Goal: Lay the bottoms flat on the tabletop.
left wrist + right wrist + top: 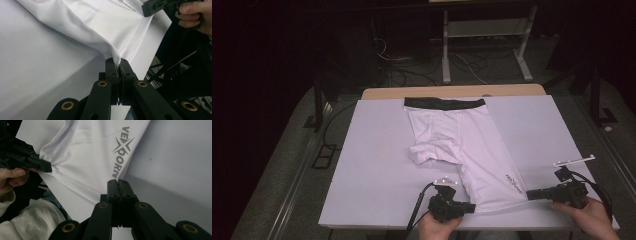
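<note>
White shorts (462, 145) with a black waistband (444, 103) lie flat on a white board, waistband at the far side. One leg is bunched up near the crotch (426, 154). The other leg reaches toward the near edge and bears a grey logo (122, 150). My left gripper (473, 206) is shut on the left corner of that leg's hem, and the white cloth (105, 22) rises out of its closed jaws (118, 62). My right gripper (530, 194) is shut on the hem's right corner (118, 182). The hem runs taut between them.
The white board (372, 165) covers a wooden table (452, 91). Bare board lies to the left and right of the shorts. A metal frame (484, 45) and loose cables are on the floor behind the table. The person's hands (587, 215) are at the near edge.
</note>
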`<state>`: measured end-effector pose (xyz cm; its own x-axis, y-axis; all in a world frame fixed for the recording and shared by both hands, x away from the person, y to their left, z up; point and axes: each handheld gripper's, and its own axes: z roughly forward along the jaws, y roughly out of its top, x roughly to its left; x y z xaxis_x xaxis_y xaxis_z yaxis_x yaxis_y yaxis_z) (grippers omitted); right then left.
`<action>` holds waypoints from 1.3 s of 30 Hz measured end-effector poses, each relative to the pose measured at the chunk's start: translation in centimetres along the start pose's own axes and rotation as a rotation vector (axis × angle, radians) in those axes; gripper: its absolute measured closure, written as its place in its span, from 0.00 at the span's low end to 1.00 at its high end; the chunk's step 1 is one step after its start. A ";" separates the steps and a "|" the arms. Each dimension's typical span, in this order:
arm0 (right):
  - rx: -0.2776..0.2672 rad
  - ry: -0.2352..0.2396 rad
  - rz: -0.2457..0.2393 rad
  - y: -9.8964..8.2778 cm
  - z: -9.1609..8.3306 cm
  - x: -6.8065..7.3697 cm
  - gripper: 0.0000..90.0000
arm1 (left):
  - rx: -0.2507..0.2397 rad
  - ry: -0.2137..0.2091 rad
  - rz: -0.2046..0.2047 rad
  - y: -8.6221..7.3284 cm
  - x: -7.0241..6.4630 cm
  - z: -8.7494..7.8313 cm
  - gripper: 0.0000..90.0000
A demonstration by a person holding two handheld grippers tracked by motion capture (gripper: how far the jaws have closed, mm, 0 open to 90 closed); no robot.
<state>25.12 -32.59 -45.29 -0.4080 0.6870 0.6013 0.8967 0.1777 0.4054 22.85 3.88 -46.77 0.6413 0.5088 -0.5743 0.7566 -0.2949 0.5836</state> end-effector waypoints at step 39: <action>-0.201 -0.086 -0.226 5.8 -0.3 6.0 0.00 | -0.108 0.317 0.203 7.9 0.9 -12.5 0.00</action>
<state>27.83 -27.63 -39.12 -0.5698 0.7043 0.4234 0.7294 0.1960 0.6555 27.80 12.11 -35.51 0.6924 0.6784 -0.2455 0.5899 -0.3365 0.7340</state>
